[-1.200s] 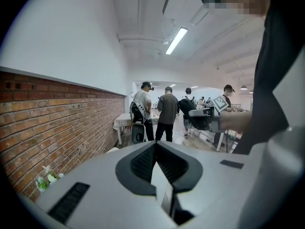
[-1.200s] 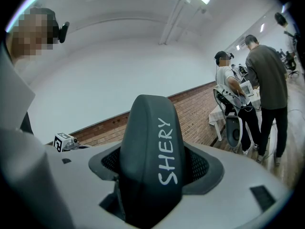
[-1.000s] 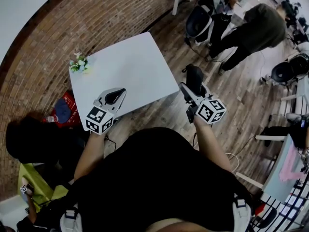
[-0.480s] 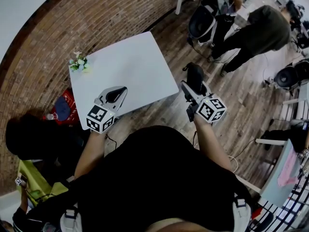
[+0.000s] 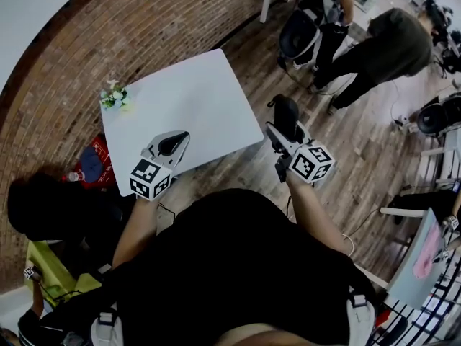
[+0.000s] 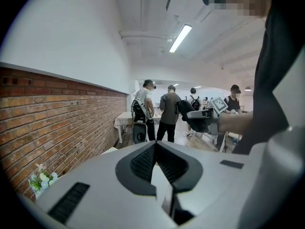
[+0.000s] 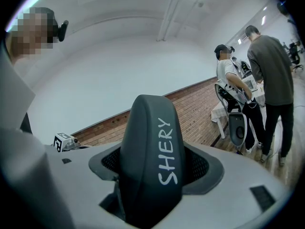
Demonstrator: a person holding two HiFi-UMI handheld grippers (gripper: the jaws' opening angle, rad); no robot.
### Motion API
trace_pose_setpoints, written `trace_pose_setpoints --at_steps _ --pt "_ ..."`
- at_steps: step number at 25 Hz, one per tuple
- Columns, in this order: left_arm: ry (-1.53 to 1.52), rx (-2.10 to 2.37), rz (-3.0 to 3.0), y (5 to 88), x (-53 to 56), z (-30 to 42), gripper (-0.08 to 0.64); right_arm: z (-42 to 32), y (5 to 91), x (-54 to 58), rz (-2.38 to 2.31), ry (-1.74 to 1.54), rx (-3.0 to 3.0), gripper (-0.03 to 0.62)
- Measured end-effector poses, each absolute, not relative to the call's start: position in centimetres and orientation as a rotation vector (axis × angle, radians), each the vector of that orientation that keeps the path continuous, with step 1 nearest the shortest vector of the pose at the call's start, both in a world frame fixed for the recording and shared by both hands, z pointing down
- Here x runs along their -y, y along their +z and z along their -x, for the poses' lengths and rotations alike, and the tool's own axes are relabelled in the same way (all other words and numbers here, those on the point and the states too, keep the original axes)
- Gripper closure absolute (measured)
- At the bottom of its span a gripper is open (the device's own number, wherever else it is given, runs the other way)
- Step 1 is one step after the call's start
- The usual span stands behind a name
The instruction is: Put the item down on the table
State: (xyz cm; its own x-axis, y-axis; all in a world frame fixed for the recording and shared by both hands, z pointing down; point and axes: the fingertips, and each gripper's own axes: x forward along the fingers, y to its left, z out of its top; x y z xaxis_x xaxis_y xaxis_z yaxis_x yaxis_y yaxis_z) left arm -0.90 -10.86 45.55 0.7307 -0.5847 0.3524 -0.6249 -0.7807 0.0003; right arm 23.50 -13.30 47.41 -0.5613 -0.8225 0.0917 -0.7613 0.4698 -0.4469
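The room has a wood-plank floor [image 5: 338, 150] and a brick wall [image 5: 79, 49] with plain white wall above it. A square white table [image 5: 194, 99] stands against the brick, bare but for a small bunch of white flowers [image 5: 114, 96] at its far left corner.

The dark bulk [image 5: 43, 207] on the floor left of the table is too shadowed to make out. A blue cap [image 5: 92, 163] lies on something red beside it. The holder's own black-clad body fills the lower part of the head view.

Further back, a person in a dark jacket [image 5: 392, 38] bends near a black office chair [image 5: 299, 31], well clear of the table.

The left gripper [image 6: 155, 146] hangs over the table's near edge, its jaws closed together with nothing between them. The right gripper [image 7: 152, 163] is clamped on a dark grey case [image 7: 150, 128] lettered SHERY. The case is held in the air past the table's right edge, over the floor and not touching the tabletop.
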Motion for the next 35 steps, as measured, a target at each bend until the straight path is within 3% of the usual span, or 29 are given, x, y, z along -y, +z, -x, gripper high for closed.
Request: trace_pose_setpoints --at_steps 35 --pt "0.531 1.018 -2.744 46.8 10.4 3.1 0.549 -20.8 47.1 14.0 1.323 -0.690 -2.634 0.244"
